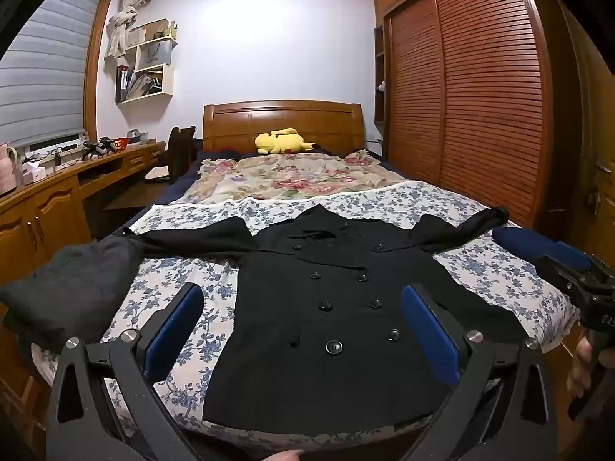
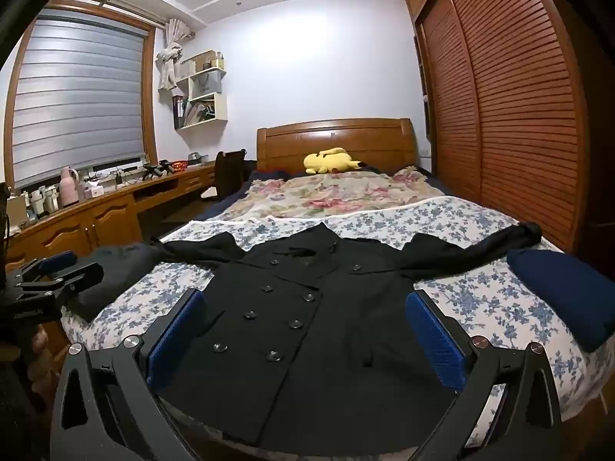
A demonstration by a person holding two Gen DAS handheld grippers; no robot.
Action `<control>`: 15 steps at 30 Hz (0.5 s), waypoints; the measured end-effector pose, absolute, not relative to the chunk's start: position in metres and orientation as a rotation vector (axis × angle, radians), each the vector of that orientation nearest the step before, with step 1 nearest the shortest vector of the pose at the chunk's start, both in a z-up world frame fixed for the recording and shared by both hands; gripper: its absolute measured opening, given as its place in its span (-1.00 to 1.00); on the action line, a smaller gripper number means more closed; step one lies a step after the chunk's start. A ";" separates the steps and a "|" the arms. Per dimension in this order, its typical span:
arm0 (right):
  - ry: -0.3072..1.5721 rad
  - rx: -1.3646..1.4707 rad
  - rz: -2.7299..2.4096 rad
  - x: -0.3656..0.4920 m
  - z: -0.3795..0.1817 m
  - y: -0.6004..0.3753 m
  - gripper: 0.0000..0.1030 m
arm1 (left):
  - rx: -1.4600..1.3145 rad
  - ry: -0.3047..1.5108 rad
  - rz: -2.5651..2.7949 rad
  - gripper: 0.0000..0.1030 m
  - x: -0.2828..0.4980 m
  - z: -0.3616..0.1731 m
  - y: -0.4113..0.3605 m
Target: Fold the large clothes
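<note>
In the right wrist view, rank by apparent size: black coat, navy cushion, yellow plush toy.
1. black coat
2. navy cushion
3. yellow plush toy

The toy lies far off by the headboard, so its small look is partly distance.

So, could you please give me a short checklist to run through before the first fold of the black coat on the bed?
1. Black coat laid flat, front up, buttoned: ok.
2. Both sleeves spread out sideways: ok; the right sleeve ends bunched near the bed edge.
3. Left gripper jaws wide open, nothing between them: ok.
4. Right gripper jaws wide open, holding nothing: ok.
5. Folding room: not ok, a dark grey garment and a blue cushion lie close to the sleeves.
6. Coat hem lying smooth: cannot tell, hidden behind the grippers.
</note>
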State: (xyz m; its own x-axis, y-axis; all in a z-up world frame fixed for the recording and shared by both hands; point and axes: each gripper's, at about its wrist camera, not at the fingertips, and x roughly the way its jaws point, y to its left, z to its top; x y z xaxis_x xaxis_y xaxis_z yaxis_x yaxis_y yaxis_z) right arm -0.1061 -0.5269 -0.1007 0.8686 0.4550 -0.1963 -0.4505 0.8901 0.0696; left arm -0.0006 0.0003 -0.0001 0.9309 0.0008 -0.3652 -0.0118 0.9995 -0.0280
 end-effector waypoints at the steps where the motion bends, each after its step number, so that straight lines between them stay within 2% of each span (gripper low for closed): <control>1: 0.213 0.024 0.476 -0.106 -0.101 -0.527 1.00 | -0.032 0.375 0.005 0.99 -0.001 0.000 0.001; 15: 0.220 0.028 0.479 -0.105 -0.101 -0.527 1.00 | -0.041 0.400 0.021 0.99 0.001 -0.007 0.009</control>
